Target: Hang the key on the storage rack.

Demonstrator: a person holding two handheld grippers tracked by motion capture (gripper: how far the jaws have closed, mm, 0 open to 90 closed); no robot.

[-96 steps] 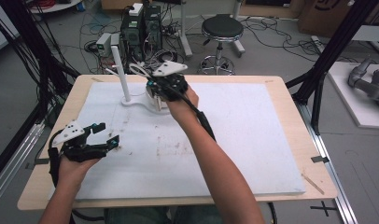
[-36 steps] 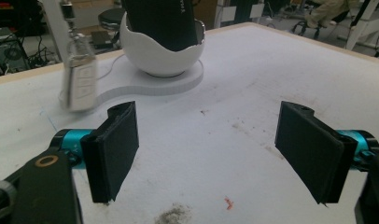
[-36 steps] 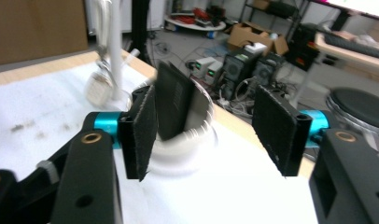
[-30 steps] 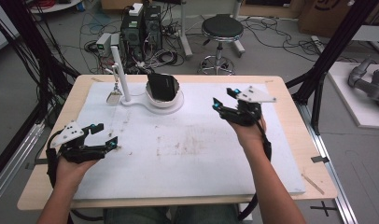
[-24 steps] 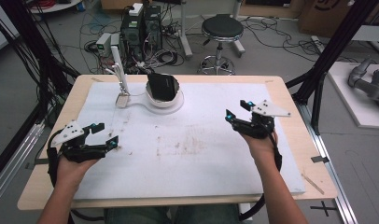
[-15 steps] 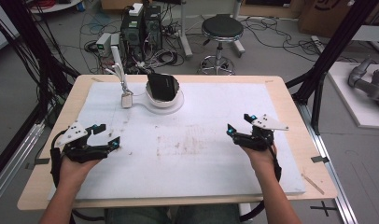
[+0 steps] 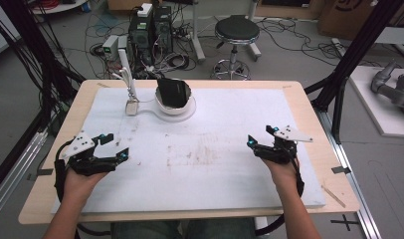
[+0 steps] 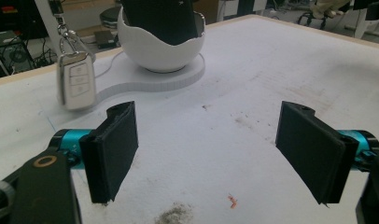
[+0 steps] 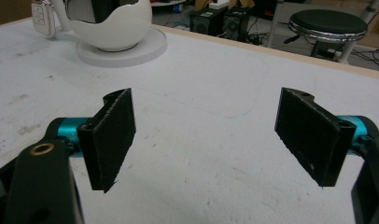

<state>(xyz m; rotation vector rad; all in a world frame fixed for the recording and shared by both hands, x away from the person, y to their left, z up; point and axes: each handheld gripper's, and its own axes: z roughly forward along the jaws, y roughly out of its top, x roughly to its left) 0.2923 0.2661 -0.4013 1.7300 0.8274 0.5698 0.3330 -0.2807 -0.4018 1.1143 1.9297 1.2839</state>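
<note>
A white egg-shaped bowl on a flat white base stands at the back of the white mat. A black slab-like thing stands upright in it. Left of the bowl a silver key fob hangs from a white post. My left gripper rests at the front left, open and empty; its own view faces the fob and bowl. My right gripper is low at the front right. Its jaws have just been opening and stand open with nothing between them, with the bowl far off.
The mat covers a wooden table. Behind the table are a black stool, computer boxes and floor cables. Black frame posts rise at the table's right and left. A grey machine part lies on a platform at far right.
My right gripper left the bowl, swung right and came down toward the front right of the mat, its jaws wider apart. The fob shifted slightly on its post. The left gripper stayed put.
</note>
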